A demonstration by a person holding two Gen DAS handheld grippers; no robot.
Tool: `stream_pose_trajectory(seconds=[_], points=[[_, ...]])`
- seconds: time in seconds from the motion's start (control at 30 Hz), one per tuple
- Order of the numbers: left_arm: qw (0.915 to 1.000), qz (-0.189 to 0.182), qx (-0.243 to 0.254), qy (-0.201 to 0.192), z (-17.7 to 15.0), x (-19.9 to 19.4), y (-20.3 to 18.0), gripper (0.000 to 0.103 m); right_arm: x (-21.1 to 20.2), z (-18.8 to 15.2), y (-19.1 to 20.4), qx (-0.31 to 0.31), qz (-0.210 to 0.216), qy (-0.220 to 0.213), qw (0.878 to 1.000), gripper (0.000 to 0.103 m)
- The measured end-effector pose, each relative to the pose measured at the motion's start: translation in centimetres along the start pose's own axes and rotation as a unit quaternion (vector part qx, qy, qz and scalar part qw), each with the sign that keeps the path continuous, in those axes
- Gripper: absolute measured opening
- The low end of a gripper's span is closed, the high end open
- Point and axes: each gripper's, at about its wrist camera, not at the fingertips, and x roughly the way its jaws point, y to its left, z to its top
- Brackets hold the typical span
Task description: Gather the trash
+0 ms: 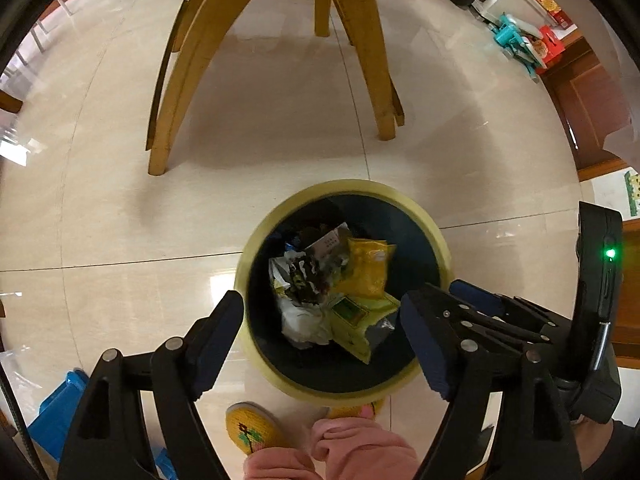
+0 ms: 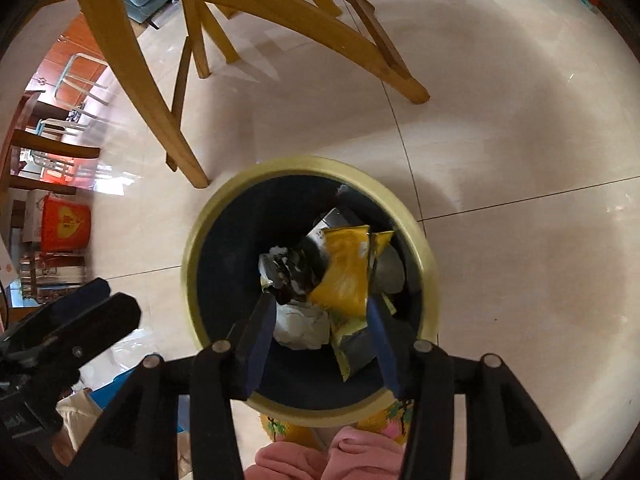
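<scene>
A round trash bin with a yellow rim (image 1: pixel 362 188) and dark liner stands on the tiled floor; it also shows in the right wrist view (image 2: pixel 308 164). Inside lie yellow snack wrappers (image 1: pixel 366 266), crumpled white paper (image 1: pixel 302 322) and dark scraps. My left gripper (image 1: pixel 322 322) is open and empty above the bin's near side. My right gripper (image 2: pixel 322 310) is open above the bin, with a yellow wrapper (image 2: pixel 346 270) lying between and below its fingers; I cannot tell if it touches them. The right gripper also shows in the left wrist view (image 1: pixel 476 300).
A wooden table's curved legs (image 1: pixel 180 80) stand just beyond the bin. The person's yellow slippers (image 1: pixel 252 428) and pink trouser legs (image 1: pixel 352 448) are right behind the bin. A blue object (image 1: pixel 60 408) lies at lower left. Toys and boxes (image 1: pixel 536 40) line the far right wall.
</scene>
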Motion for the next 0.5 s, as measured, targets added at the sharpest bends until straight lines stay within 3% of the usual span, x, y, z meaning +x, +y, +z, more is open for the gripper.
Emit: stream_pose_trajectory(seconds=[0.27,0.5], points=[[0.9992,0.023,-0.013,-0.028,0.3,-2.6,1.0,0.087,-3.1,-0.1,0.9,-0.004,-0.003,-0.016,1.000,0.048],[0.9974,0.032,-0.035,-0.055,0.5,-8.1,1.1,0.088,-9.8,-0.2,3.1,-0.009,0.000,-0.060,0.998,0.048]])
